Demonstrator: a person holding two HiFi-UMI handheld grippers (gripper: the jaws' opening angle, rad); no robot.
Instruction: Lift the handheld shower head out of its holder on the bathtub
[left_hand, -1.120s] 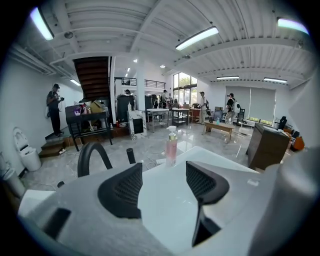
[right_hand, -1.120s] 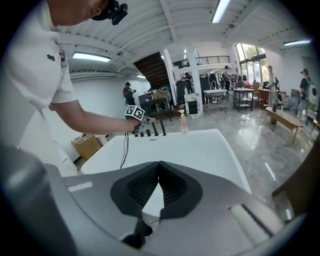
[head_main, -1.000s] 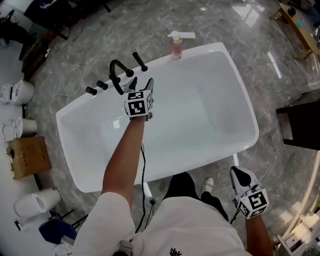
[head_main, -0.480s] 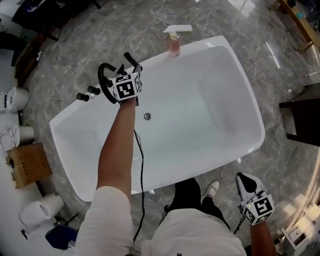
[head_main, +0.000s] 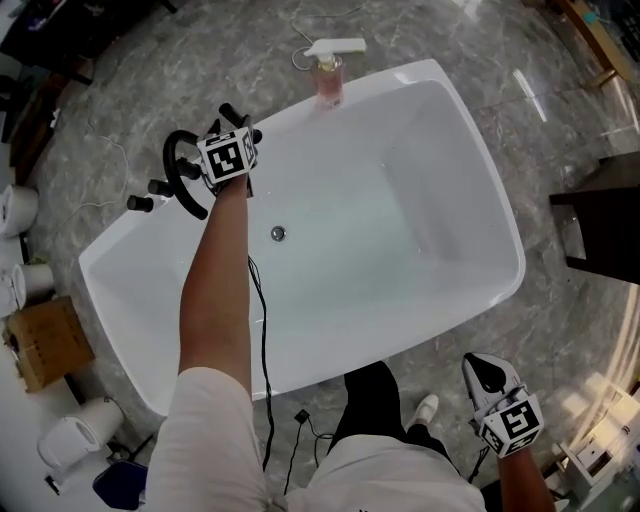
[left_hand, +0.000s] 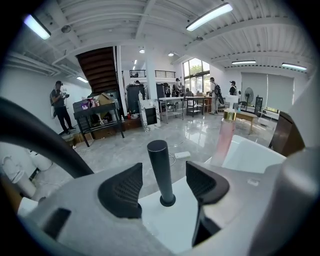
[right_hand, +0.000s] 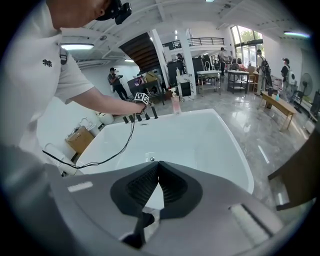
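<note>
The handheld shower head (left_hand: 160, 167) is a slim black rod standing upright in its round holder on the white bathtub's rim (left_hand: 175, 212). My left gripper (left_hand: 161, 184) is open, with one jaw on each side of the rod and neither touching it. In the head view the left gripper (head_main: 232, 135) reaches over the tub's far rim (head_main: 290, 115), and its marker cube hides most of the shower head (head_main: 229, 112). My right gripper (head_main: 490, 375) hangs low on the near side of the tub, and its view shows the right gripper (right_hand: 156, 182) shut on nothing.
A black arched spout (head_main: 178, 170) and two black knobs (head_main: 141, 201) stand left of the shower head. A pink bottle (head_main: 329, 85) sits on the rim to its right. A drain (head_main: 278, 233) lies in the tub floor. A cardboard box (head_main: 40, 340) sits on the floor at left, a dark cabinet (head_main: 600, 230) at right.
My left gripper has moved from over the tub's inside out to the far rim, and its jaws now straddle the shower head. The right gripper has hardly moved.
</note>
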